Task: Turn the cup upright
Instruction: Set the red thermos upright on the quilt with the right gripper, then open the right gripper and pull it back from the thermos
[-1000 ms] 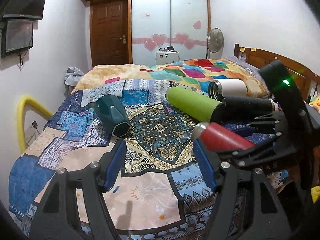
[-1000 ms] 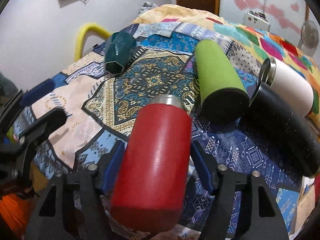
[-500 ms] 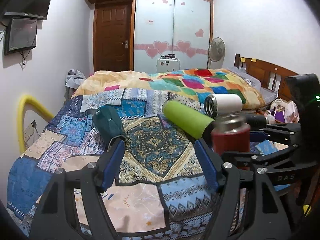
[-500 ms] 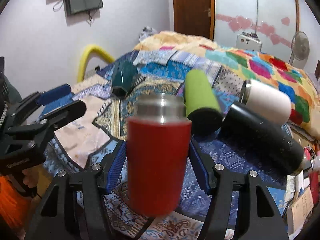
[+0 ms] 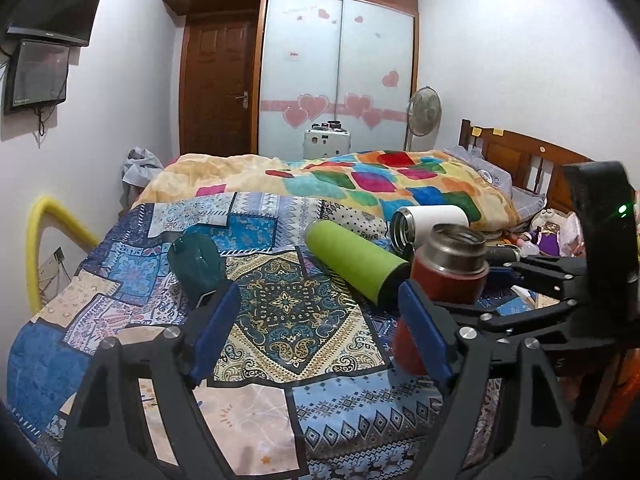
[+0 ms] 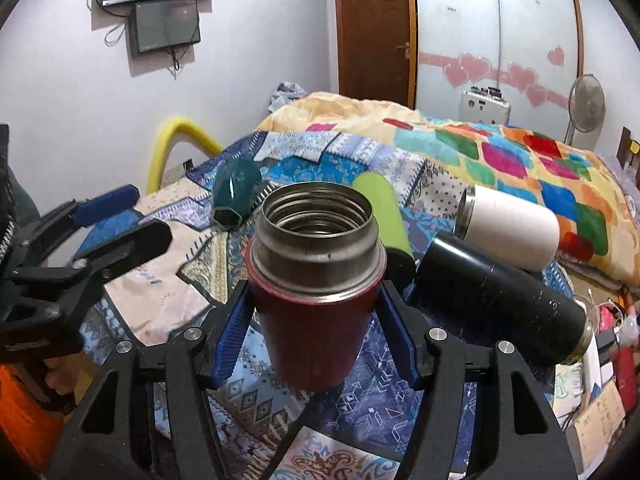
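The right gripper point(image 6: 316, 312) clamps the red cup point(image 6: 316, 312) by its body, mouth up and near vertical, just above or on the patterned quilt point(image 6: 372, 400); base contact cannot be confirmed. Lower until the base sits flat on the soft fabric, then release slowly and check for tipping. The left gripper point(image 5: 320, 328) stands wide and empty; beyond lie the green cup point(image 5: 352, 260), black cup point(image 6: 500, 300), white cup point(image 6: 512, 220) and teal cup point(image 5: 198, 260).

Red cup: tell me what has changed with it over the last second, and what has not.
The right gripper, shut on the red cup throughout, swung it from lying tilted on the bedspread to upright, steel mouth up. The left gripper stayed open and empty. The green cup, white cup, black cup and teal cup stayed lying down.
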`<control>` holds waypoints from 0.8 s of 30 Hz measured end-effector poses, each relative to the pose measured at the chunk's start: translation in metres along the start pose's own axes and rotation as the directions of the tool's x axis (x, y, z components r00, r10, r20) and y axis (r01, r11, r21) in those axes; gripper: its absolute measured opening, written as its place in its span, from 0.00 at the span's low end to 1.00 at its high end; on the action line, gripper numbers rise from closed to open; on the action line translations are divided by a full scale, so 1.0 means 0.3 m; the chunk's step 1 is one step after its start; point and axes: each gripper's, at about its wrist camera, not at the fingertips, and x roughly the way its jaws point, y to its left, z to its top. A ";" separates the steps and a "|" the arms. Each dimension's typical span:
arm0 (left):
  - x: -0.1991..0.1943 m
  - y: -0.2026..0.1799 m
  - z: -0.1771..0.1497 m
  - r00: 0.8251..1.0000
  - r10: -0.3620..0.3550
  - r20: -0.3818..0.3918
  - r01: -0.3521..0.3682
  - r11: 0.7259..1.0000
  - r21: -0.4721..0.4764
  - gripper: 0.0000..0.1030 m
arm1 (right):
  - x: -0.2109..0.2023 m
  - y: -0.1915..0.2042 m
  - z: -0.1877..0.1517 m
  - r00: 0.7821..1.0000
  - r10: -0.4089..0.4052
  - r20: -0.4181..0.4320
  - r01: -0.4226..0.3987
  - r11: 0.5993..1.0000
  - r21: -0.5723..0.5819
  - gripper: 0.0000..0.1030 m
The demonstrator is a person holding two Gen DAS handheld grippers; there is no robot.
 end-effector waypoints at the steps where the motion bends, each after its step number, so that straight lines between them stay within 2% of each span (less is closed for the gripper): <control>1: 0.000 -0.004 -0.002 1.000 0.001 0.001 -0.001 1.000 0.000 0.83 | 0.008 -0.001 -0.006 1.000 -0.004 -0.005 0.004 1.000 -0.001 0.57; 4: 0.009 -0.011 -0.005 1.000 -0.006 -0.004 0.006 1.000 -0.004 0.84 | 0.020 -0.006 -0.026 1.000 0.004 -0.019 -0.004 1.000 0.001 0.57; 15: 0.021 -0.024 -0.011 1.000 0.006 -0.013 -0.006 1.000 -0.005 0.84 | 0.005 0.015 -0.057 0.999 -0.021 0.035 0.022 1.000 -0.023 0.57; 18: 0.016 -0.028 -0.010 1.000 0.010 -0.014 -0.010 1.000 -0.008 0.84 | -0.001 0.009 -0.064 0.999 -0.006 0.033 0.006 1.000 0.000 0.58; 24: -0.027 -0.049 -0.001 1.000 0.011 0.001 -0.011 1.000 -0.010 0.84 | -0.095 0.001 -0.070 0.995 -0.014 0.096 0.011 1.000 0.026 0.62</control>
